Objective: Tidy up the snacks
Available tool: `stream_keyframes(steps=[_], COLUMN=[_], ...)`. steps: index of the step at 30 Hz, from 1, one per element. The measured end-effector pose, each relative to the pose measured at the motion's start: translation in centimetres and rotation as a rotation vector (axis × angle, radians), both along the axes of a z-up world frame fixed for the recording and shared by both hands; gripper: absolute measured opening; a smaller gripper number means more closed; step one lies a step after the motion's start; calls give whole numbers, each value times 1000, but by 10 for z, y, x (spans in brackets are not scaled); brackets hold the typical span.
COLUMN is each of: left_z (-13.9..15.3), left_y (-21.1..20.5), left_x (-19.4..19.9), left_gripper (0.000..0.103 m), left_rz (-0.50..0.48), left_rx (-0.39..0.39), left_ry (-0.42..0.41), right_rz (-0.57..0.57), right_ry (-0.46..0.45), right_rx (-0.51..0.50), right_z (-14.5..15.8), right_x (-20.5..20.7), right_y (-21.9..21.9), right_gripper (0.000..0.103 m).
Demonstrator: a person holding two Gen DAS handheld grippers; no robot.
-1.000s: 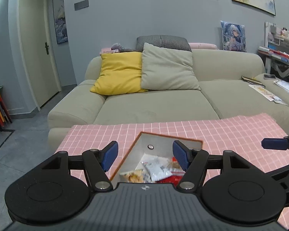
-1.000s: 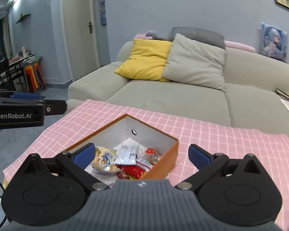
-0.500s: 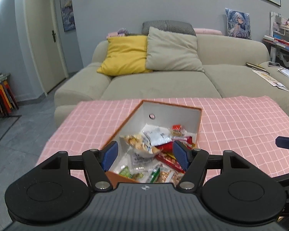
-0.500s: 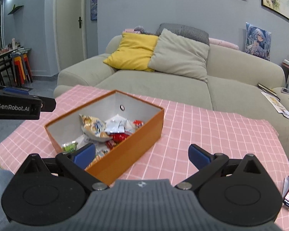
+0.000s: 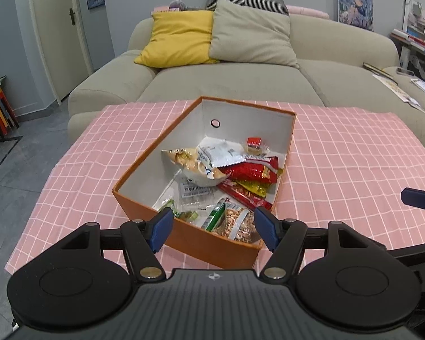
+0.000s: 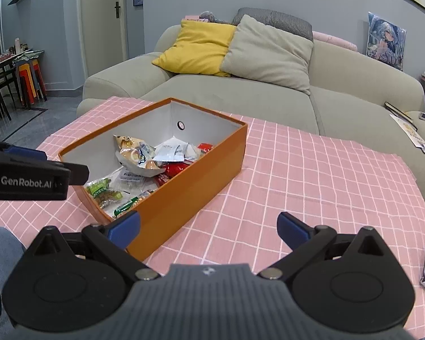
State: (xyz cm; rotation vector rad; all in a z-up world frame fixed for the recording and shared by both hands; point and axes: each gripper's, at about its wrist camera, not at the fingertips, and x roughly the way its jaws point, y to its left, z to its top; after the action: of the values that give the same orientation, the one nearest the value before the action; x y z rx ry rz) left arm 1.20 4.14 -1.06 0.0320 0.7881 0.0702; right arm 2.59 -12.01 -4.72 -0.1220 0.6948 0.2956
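Squarely ahead of the left tongs, and just below them: the near short end of an orange box, open-topped, standing on a pink checked cloth over the desk. Long axis running away from the tongs toward the sofa, swung a little to the right. Left tongs spread wide and holding nothing, with the blue pads framing the near rim of the box. Right tongs likewise wide and empty, off to the box's right with its long orange wall facing them. So, by judgement, the left the nearer and better lined up for reaching in.

All visible snacks inside the box, none seen on the cloth:
- Puffy pale bag, crinkled film, tilted against the pile at mid-box.
- Flat white sachet lapping over it.
- Glossy red wrappers along the right wall, long and thin, lying roughly along the box.
- Small red-topped piece near the far right corner.
- Clear flat packet on the floor of the box.
- Green stick packet and a nut-filled bag at the near end, closest to the pads.

Box stiff card, white and smooth inside, with a round finger hole in the far wall. Packets light, slippery and loosely heaped, so likely to slide under a pinch.

Equally fitting: snacks gathered in and tidied, or a jumble awaiting sorting. Cannot tell which.
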Motion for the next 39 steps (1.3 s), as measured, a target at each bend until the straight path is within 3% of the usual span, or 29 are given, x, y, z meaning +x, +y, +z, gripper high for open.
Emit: stream_keyframes(steps=[39], left_z=[1], left_y=[6], left_x=[-1], left_gripper=[77], left_rz=[13], left_rx=[-5], left_ry=[32], right_rz=[20], right_ry=[-22], right_rx=[-14], right_z=[3], right_x=[-4], right_y=[4], right_gripper=[99])
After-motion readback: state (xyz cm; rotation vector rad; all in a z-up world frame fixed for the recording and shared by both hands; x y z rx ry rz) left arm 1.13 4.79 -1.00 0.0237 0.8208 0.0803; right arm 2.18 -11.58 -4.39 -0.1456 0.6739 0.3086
